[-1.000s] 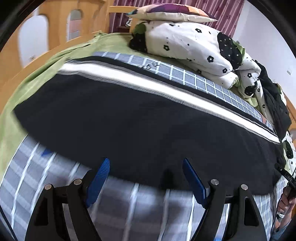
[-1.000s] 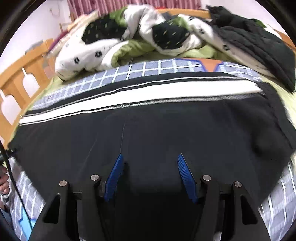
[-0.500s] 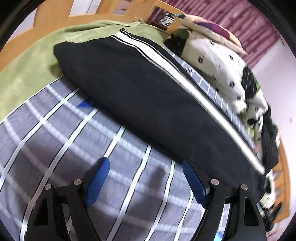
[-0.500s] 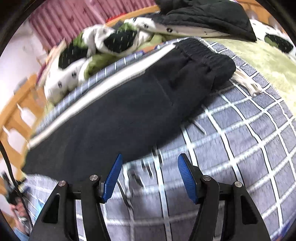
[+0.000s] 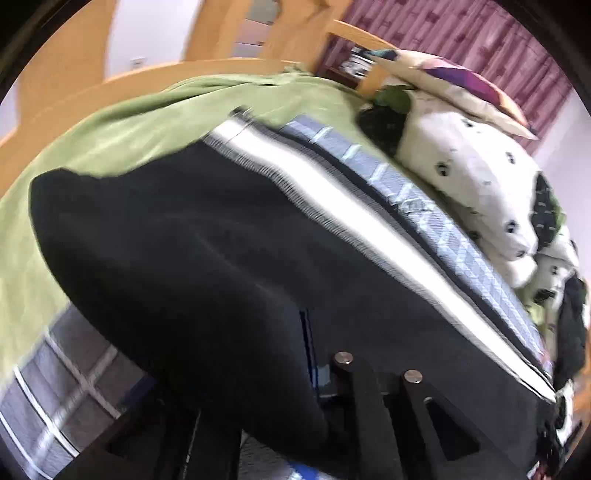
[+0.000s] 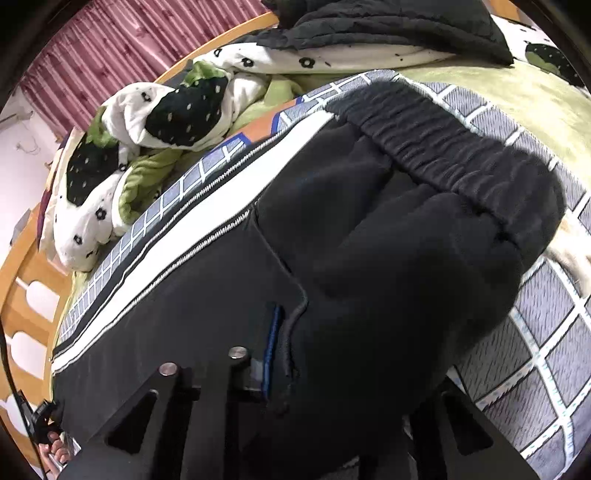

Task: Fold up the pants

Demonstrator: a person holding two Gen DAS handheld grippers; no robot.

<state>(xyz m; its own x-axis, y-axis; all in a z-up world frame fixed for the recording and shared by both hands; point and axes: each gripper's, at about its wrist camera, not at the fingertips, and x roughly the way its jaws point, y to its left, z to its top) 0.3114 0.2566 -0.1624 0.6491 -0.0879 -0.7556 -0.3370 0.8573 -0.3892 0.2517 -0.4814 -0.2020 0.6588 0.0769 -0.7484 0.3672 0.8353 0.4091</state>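
Note:
Black pants (image 5: 221,258) with a white side stripe (image 5: 354,218) lie lengthwise on a grey checked sheet (image 5: 66,391). In the left wrist view my left gripper (image 5: 295,369) is shut on the leg end of the pants; cloth bunches over the fingers and hides most of them. In the right wrist view the pants (image 6: 369,240) show their elastic waistband (image 6: 436,147). My right gripper (image 6: 291,339) is shut on the waist end, with fabric draped over the jaws and only one blue pad edge (image 6: 272,332) showing.
A rumpled white quilt with black spots (image 5: 469,177) and a pillow (image 5: 458,85) lie behind the pants. A green blanket (image 5: 122,125) and wooden bed frame (image 5: 92,88) are at left. Dark clothes (image 6: 388,26) sit at the back in the right wrist view.
Both grippers were open above the sheet near the pants' ends. Now each has closed on the fabric, left at the leg end, right at the waist end, and the cloth is bunched up.

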